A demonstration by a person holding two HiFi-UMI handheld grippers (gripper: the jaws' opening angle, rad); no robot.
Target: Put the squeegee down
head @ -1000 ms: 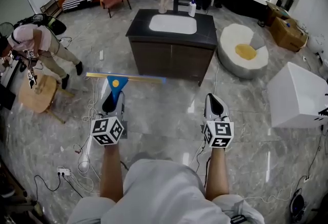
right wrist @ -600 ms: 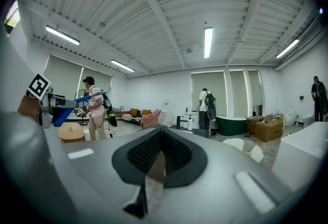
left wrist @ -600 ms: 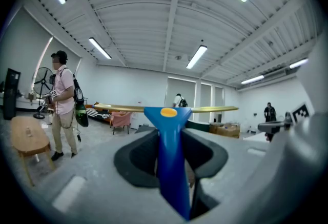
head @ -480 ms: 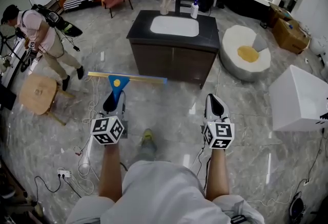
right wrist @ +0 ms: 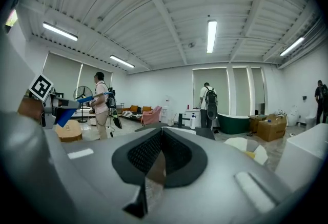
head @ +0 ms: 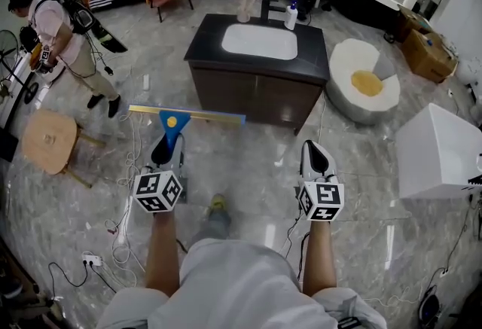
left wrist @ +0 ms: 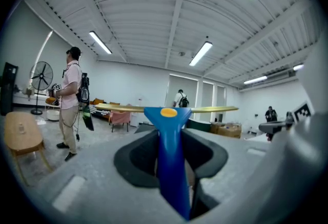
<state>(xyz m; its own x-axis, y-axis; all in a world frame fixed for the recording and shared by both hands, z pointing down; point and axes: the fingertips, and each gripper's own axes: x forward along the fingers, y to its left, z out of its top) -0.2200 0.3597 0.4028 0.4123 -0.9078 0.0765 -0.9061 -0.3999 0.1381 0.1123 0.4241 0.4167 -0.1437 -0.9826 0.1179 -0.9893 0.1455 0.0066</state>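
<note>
My left gripper (head: 167,147) is shut on the squeegee's blue handle (head: 171,129), which points forward and level. The squeegee's long yellow blade (head: 187,114) lies crosswise in front of the jaws, in the air above the floor. In the left gripper view the handle (left wrist: 170,161) runs up between the two dark pads of the left gripper (left wrist: 171,166) to the blade (left wrist: 205,109). My right gripper (head: 315,159) is held level beside it, shut with nothing in it; its pads meet in the right gripper view (right wrist: 160,154). The dark sink cabinet (head: 256,68) stands ahead.
A person (head: 64,30) with a backpack walks at the far left near a round wooden stool (head: 47,141). A white cushion seat (head: 365,83) and a white box (head: 440,150) sit to the right. Cables (head: 132,169) trail over the marble floor.
Both grippers have come forward with me towards the sink cabinet, the squeegee still held. The person at the left has stood up and stepped away from the stool.
</note>
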